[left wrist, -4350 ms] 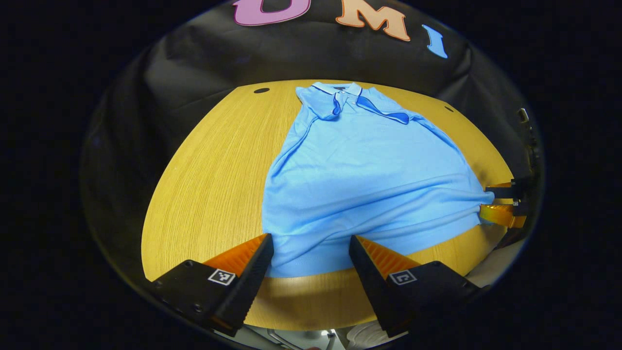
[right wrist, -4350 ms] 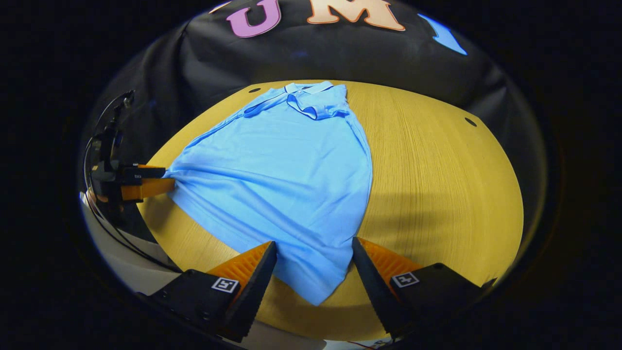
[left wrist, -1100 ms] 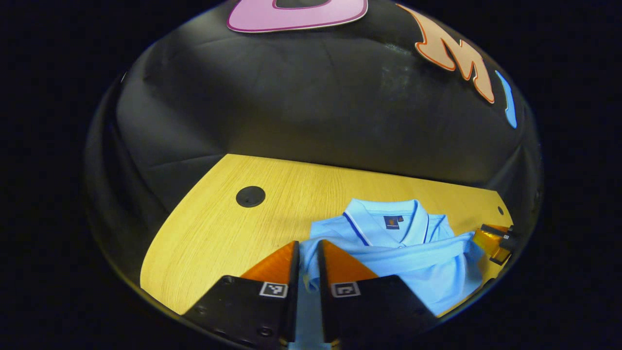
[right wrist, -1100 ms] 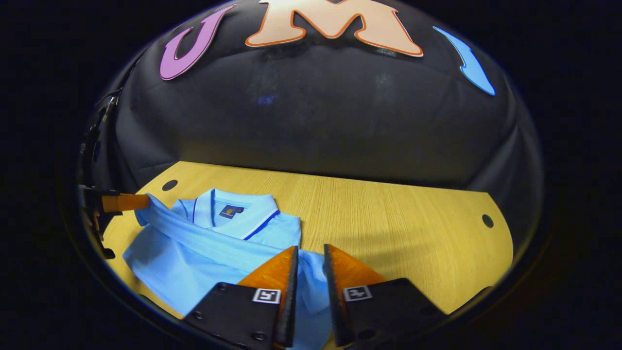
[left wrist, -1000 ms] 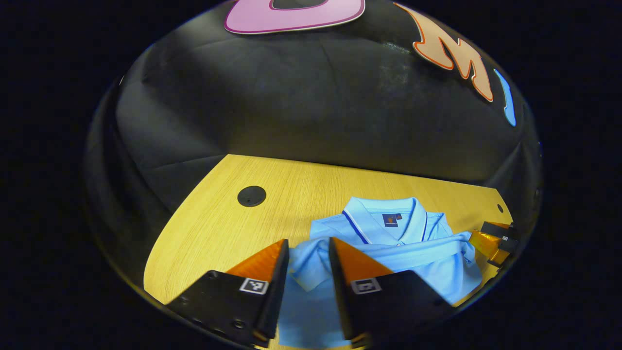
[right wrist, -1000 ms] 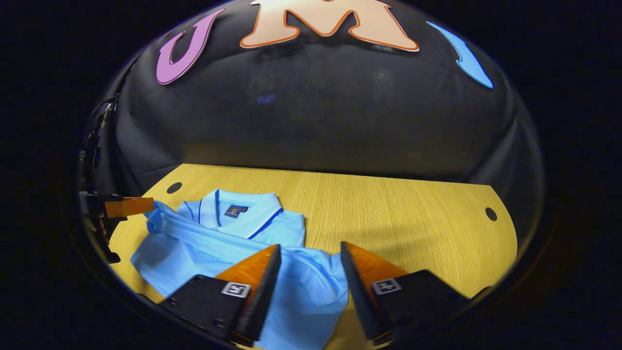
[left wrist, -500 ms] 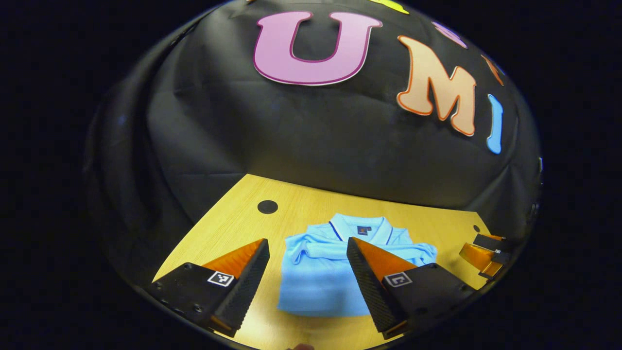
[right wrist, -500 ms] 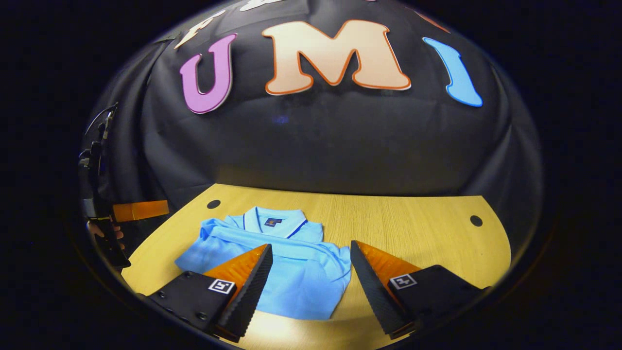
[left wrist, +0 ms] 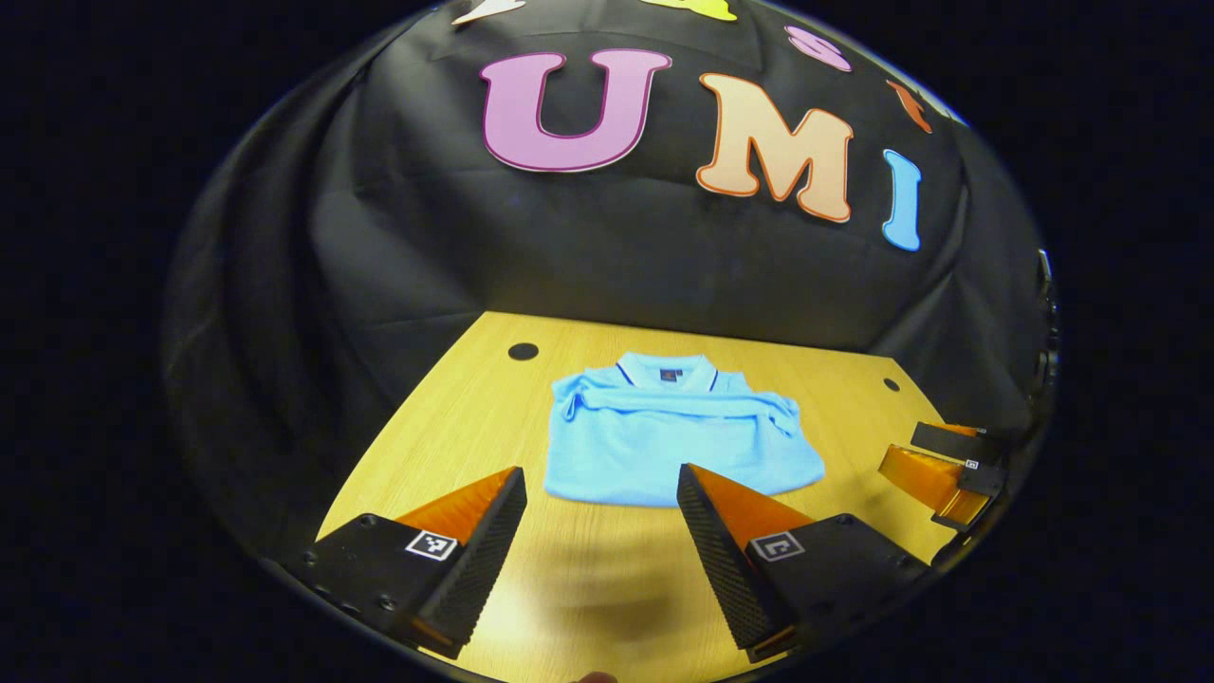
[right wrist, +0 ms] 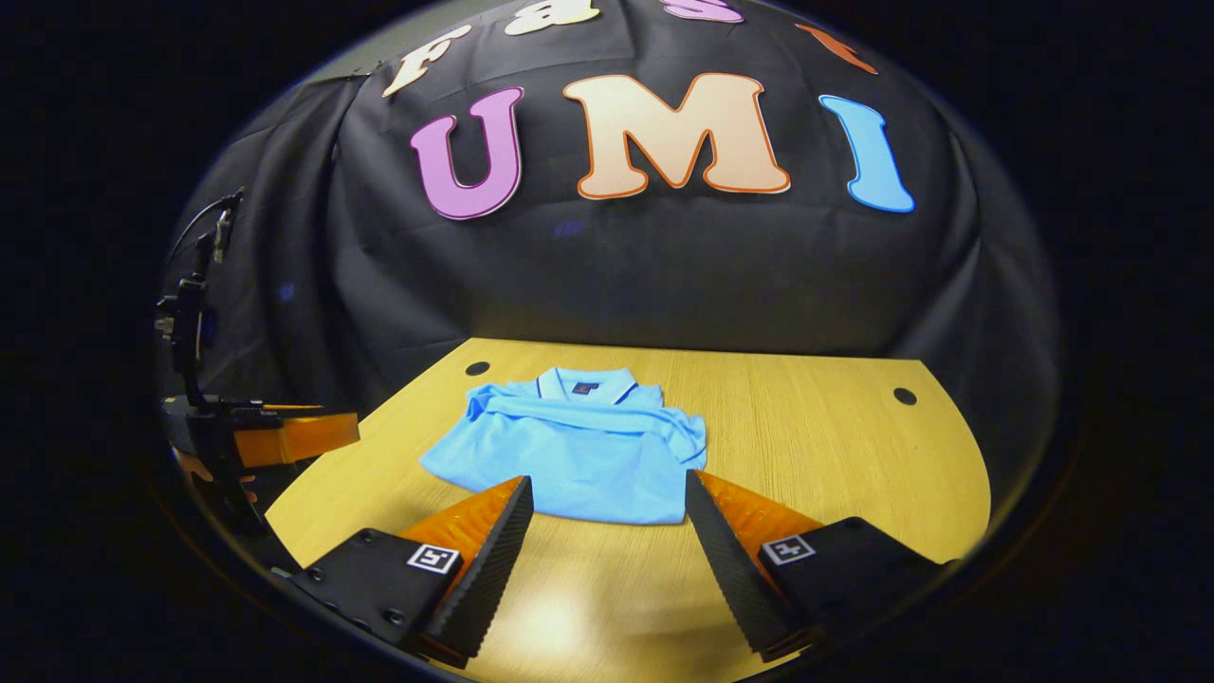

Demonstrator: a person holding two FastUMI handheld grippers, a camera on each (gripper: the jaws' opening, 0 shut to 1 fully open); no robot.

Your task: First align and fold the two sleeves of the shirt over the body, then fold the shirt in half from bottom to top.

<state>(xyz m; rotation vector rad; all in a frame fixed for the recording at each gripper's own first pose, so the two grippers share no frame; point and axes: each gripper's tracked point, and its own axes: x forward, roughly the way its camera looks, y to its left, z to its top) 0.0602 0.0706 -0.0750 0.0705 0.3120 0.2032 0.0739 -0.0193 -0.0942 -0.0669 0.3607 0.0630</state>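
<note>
Left gripper: its fingers are standing spread apart with nothing between them, hovering over bare wood at the near edge of the surface. Right gripper: its fingers are likewise parted and empty, the tips lying just near of the shirt without touching it. Both pairs are sitting clear of the cloth, presumably so that the fold is not being disturbed. Beyond them, the shirt is lying flat toward the far middle of the surface, folded into a compact rectangle, the collar at the far edge and a hem band running across just below it. Judged from this lie, both sleeve folds and the bottom-to-top fold are appearing complete. At the right edge of the left gripper view, the right gripper is hanging beside the surface.
</note>
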